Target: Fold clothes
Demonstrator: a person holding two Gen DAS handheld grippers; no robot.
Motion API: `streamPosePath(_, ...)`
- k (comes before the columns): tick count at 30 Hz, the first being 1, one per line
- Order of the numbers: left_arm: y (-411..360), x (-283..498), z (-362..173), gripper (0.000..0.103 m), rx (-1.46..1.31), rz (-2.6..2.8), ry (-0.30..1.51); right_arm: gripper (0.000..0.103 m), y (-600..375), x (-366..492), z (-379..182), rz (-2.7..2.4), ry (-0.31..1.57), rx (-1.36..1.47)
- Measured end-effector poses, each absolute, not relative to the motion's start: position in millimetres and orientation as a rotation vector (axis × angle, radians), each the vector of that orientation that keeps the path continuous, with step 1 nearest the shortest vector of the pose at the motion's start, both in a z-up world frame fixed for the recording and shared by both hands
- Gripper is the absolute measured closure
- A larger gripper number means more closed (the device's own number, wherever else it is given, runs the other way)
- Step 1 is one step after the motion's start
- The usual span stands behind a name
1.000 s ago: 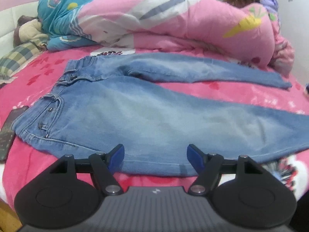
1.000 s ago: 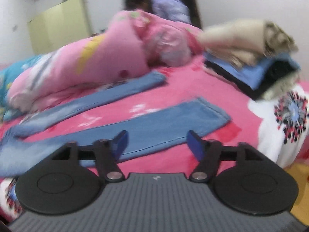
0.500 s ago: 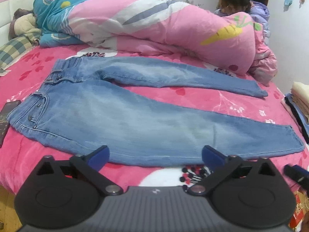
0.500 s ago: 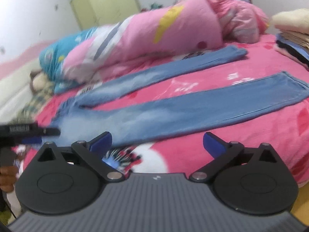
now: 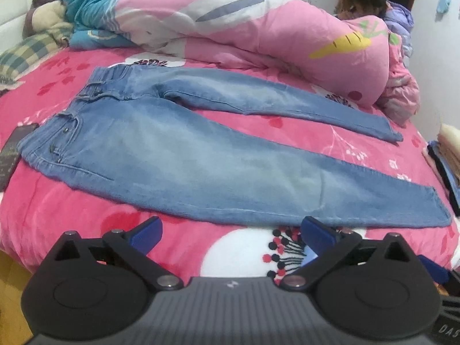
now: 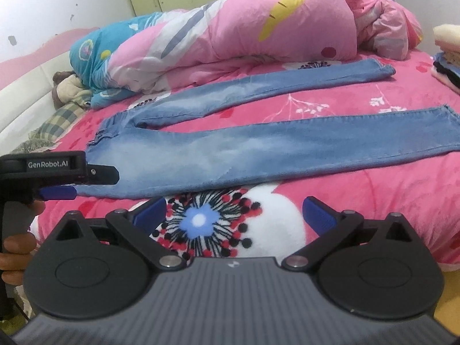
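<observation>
Blue jeans (image 5: 178, 155) lie flat, legs spread apart, on my pink bed (image 5: 72, 218). My left gripper (image 5: 231, 234) and right gripper (image 6: 234, 211) hover before the near leg, both spread wide and empty. For a neat fold, I'd pinch edges squarely.

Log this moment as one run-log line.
stage: pre-grasp | light blue denim jeans: flat on pink floral bedspread, legs spread, unfolded | left gripper: jaws open, empty | right gripper: jaws open, empty

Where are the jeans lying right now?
In both wrist views the jeans lie flat on the pink bedspread, legs spread apart, just beyond both open grippers, with the rolled quilt behind.
</observation>
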State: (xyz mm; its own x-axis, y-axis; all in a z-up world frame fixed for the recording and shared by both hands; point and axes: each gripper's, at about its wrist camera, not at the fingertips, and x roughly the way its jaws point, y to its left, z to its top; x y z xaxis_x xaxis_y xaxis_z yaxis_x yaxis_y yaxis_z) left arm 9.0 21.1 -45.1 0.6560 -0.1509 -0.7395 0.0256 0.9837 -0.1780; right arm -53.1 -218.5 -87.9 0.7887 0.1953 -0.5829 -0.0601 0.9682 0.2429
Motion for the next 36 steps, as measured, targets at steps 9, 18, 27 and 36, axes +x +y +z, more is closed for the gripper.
streamPosePath(9, 18.7, 4.5, -45.8, 0.0, -0.16, -0.077, 0.862, 0.001, -210.0, -56.8, -84.0, 0.117, 0.65, 0.185)
streamPosePath(18, 15.6, 1.8, -48.0, 0.0, -0.137, -0.026, 0.86, 0.001, -207.5, -59.4, -86.3, 0.113, 0.655, 0.178)
streamPosePath(27, 14.6, -0.4, -56.5, 0.0, -0.095, 0.013, 0.878, 0.001, -203.0, -57.8, -88.7, 0.117, 0.669, 0.165)
streamPosePath(36, 16.0, 0.1, -62.6, 0.0, -0.096, 0.029, 0.889, 0.001, -199.0, -55.7, -91.2, 0.119, 0.682, 0.155)
